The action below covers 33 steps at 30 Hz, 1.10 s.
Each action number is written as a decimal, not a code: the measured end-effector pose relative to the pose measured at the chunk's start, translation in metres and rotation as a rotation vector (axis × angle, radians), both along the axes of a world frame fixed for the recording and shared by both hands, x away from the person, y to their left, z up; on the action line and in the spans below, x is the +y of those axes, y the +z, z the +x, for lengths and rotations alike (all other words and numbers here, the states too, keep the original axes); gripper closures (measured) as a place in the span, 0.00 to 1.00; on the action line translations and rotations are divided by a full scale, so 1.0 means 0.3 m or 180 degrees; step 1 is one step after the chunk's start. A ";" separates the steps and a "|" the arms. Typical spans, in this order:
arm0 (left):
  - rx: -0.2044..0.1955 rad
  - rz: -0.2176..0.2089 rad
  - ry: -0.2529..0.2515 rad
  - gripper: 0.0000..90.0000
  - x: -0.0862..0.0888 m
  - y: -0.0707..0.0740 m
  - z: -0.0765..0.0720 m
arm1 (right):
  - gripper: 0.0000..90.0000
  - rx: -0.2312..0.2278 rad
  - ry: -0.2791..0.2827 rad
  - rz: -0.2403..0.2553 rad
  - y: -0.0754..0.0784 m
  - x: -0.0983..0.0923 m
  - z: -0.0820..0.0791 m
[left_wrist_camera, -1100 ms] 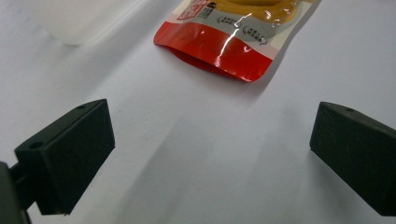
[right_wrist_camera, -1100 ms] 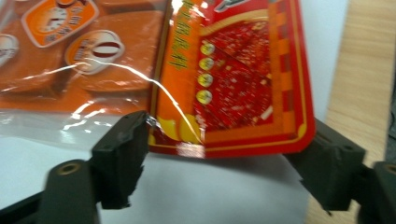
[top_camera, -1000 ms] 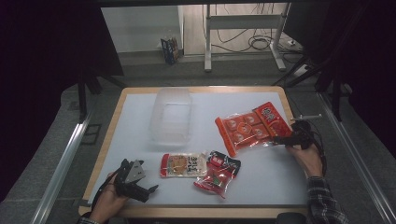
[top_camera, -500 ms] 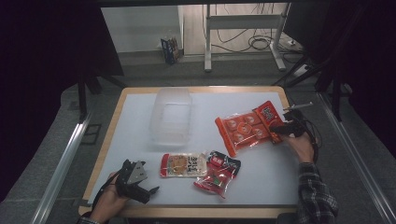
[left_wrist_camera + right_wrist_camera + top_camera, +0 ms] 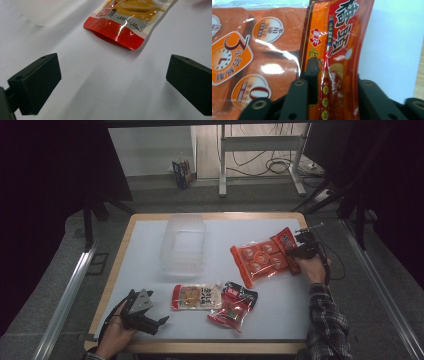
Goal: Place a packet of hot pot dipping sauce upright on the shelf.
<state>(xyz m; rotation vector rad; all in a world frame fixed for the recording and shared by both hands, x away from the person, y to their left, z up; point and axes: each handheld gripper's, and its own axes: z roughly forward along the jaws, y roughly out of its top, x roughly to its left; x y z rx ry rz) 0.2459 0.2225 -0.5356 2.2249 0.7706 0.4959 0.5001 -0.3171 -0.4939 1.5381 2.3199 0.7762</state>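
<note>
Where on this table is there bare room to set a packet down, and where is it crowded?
Free: the white table left of the clear container, the near strip between the left gripper and the noodle packet, and the near right corner below the orange multipack. Crowded: front centre, where the red packet touches the noodle packet, and around the right gripper.

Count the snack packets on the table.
3. The orange multipack lies at the right, its edge between the right gripper jaws. The pale packet lies near the front edge, and the red packet touches its right end. None seems hidden.
</note>
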 end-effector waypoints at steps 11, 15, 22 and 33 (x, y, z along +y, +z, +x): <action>0.0259 -0.0275 -0.0029 0.02 0.013 0.017 0.003 | 0.98 -0.0111 0.0070 -0.0092 0.006 0.018 -0.004; 0.0231 -0.0244 -0.0018 0.02 0.014 0.015 0.003 | 0.98 -0.0158 0.0068 -0.0129 0.021 0.025 -0.007; 0.0180 -0.0183 -0.0023 0.02 0.010 0.013 0.002 | 0.98 -0.0262 0.0033 -0.0103 0.067 0.032 -0.023; 0.0144 -0.0118 -0.0073 0.02 0.001 0.010 -0.002 | 0.99 -0.0572 0.0172 0.0037 0.240 0.071 -0.070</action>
